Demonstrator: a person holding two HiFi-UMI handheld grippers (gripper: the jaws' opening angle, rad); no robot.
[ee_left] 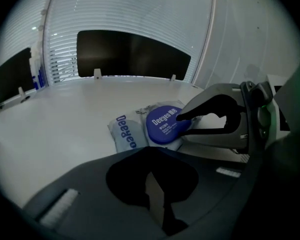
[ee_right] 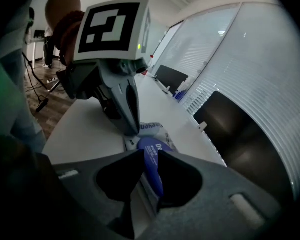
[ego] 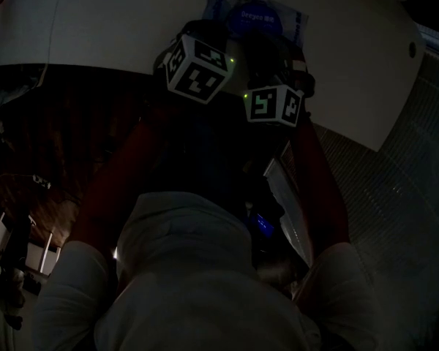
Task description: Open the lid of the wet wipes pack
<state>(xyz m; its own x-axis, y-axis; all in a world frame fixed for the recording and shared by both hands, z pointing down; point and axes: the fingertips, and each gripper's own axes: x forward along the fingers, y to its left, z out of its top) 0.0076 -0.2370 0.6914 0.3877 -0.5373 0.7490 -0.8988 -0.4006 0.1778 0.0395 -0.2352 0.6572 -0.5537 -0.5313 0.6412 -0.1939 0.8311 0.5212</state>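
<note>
Left gripper view: near edge of wet wipes pack (ee_left: 124, 134) hidden behind left gripper (ee_left: 152, 156); small print on lid (ee_left: 162, 126) unreadable. Right gripper view: lid's lower part buried btwn right gripper (ee_right: 149, 156) jaws. Head view: both grippers cover most of pack.

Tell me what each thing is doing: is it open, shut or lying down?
pack: lying flat on the table, print side up.
lid: down or barely lifted, I can't tell which; its edge is pinched.
left gripper: shut, empty, tips pointing down at the pack's end.
right gripper: shut on the lid's edge.
</note>
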